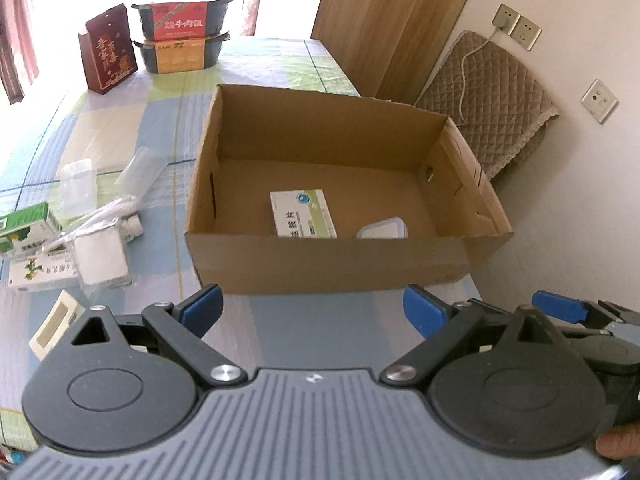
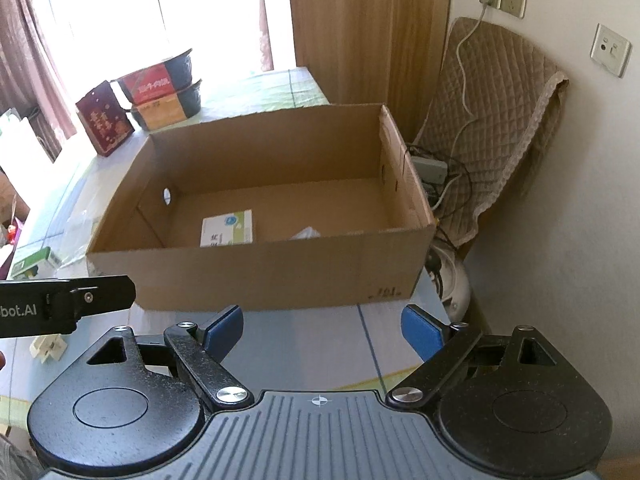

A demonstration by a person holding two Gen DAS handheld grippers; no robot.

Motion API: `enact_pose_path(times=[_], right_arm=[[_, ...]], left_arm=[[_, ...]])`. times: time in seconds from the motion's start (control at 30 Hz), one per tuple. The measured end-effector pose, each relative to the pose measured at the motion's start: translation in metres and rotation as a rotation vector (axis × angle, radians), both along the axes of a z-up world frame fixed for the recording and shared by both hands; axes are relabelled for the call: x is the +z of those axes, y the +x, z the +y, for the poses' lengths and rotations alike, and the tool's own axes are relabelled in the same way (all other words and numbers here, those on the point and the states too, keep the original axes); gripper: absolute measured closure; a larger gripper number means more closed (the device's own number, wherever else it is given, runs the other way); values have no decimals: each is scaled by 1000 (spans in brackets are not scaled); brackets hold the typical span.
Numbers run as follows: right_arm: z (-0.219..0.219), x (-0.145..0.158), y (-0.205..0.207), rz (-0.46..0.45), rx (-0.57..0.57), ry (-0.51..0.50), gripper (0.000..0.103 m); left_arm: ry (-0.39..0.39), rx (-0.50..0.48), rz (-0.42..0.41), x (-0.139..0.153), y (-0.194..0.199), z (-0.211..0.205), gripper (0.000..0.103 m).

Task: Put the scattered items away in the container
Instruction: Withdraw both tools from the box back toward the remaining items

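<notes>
An open cardboard box [image 1: 328, 264] [image 2: 256, 272] stands on the table, holding a white-and-green medicine box [image 1: 303, 213] [image 2: 228, 228] and a white lidded object [image 1: 383, 229] [image 2: 306, 234]. My left gripper [image 1: 314, 312] hovers open and empty in front of the box's near wall. To its left lie scattered items: a green carton [image 1: 26, 226], a white packet [image 1: 100, 258], a small white bottle [image 1: 134, 229], clear plastic packaging [image 1: 80, 188] and a cream flat piece [image 1: 54, 330]. My right gripper [image 2: 322, 330] is open and empty, also before the box.
A dark red gift box [image 1: 108, 50] and two stacked black food tubs [image 1: 182, 36] stand at the table's far end. A quilted cover [image 1: 492, 96], wall sockets [image 1: 516, 26] and cables sit to the right. The table edge runs along the box's right side.
</notes>
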State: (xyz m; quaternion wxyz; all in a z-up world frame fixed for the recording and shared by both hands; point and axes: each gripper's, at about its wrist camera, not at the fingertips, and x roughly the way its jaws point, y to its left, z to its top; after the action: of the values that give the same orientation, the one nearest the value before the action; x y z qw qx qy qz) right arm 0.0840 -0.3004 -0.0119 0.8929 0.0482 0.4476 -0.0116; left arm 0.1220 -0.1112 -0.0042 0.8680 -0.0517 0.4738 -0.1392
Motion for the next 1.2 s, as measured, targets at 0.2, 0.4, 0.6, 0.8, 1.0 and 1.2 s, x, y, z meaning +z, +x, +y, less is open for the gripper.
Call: enact_pose_path(times=[0.2, 0.4, 0.6, 0.8, 1.0, 1.2], right_arm=[[10, -1, -12, 18, 25, 5, 12], [30, -3, -20, 36, 63, 14, 12], [49, -9, -24, 60, 111, 15, 12], [64, -14, -26, 75, 144, 10, 12], [79, -24, -25, 93, 182, 22, 12], [98, -41, -21, 109, 228, 63, 12]], left_arm=[[6, 17, 4, -3, -17, 18, 8], [20, 23, 18, -13, -39, 36, 8], [45, 47, 39, -24, -54, 56, 8], [91, 78, 23, -28, -59, 75, 8], [148, 115, 7, -32, -65, 96, 8], [219, 163, -24, -38, -72, 125, 8]])
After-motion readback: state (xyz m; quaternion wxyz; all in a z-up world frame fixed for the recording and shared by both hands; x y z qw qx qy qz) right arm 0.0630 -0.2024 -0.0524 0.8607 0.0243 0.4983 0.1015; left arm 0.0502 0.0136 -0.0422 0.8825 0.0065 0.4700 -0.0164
